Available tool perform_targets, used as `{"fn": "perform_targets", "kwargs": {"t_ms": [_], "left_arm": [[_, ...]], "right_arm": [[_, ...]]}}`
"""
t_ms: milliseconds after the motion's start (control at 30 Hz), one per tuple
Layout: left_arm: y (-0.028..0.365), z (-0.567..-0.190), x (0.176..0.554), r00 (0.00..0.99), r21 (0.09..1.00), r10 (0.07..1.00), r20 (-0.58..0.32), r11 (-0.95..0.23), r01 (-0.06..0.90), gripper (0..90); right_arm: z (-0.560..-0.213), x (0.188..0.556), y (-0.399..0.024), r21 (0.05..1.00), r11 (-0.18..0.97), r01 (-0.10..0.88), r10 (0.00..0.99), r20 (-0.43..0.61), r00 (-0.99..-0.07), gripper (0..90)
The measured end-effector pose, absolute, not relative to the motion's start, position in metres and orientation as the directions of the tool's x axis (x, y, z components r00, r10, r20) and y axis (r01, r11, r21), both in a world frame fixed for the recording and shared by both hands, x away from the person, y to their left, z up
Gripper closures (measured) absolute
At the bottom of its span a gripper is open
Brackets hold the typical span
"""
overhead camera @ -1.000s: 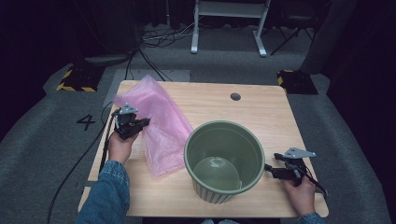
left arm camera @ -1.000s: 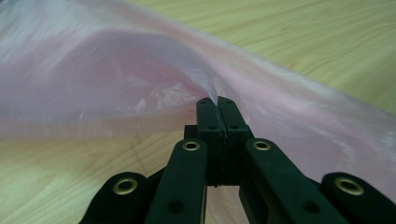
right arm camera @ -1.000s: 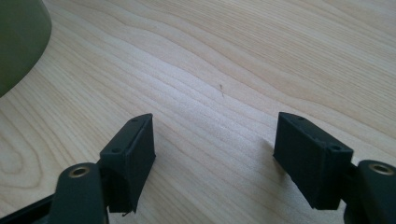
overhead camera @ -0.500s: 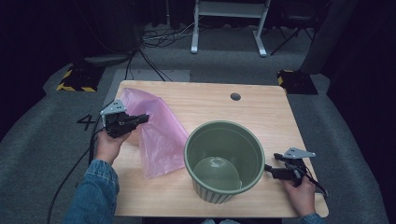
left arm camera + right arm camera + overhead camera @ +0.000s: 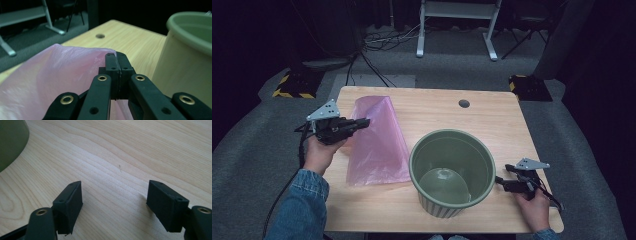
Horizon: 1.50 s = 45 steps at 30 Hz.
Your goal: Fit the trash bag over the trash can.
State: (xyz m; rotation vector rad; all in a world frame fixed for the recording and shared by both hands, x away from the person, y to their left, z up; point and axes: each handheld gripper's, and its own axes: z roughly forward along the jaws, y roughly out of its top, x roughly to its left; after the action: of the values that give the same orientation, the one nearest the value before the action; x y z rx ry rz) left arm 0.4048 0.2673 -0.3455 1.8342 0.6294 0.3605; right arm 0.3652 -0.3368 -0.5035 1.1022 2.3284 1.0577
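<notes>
A pink plastic bag lies on the left half of the wooden table, one edge pulled up into a ridge. My left gripper is shut on that raised edge, and in the left gripper view the pink plastic bag is pinched between the closed jaws of the left gripper. A green ribbed bin stands upright at the table's front centre, also seen as the green bin to the right. My right gripper rests low by the bin's right side, open and empty, as the right gripper shows over bare wood.
A round cable hole sits near the table's far edge. Beyond the table are a white frame stand, floor cables and yellow-black striped blocks. The bin's side is at the upper left in the right gripper view.
My left gripper has lifted and moved left and back with the bag's edge in it, drawing the bag up into a ridge. The right gripper has stayed put.
</notes>
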Motion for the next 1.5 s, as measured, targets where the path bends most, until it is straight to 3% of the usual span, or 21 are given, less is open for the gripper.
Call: {"fn": "perform_targets", "kwargs": {"t_ms": [1500], "left_arm": [[0.298,-0.222,0.374,0.940,0.981,0.339,-0.025,-0.174,0.089,89.5]], "right_arm": [[-0.503,0.365,-0.337,0.752,0.418,0.510,0.770,0.004,-0.638,27.5]]}}
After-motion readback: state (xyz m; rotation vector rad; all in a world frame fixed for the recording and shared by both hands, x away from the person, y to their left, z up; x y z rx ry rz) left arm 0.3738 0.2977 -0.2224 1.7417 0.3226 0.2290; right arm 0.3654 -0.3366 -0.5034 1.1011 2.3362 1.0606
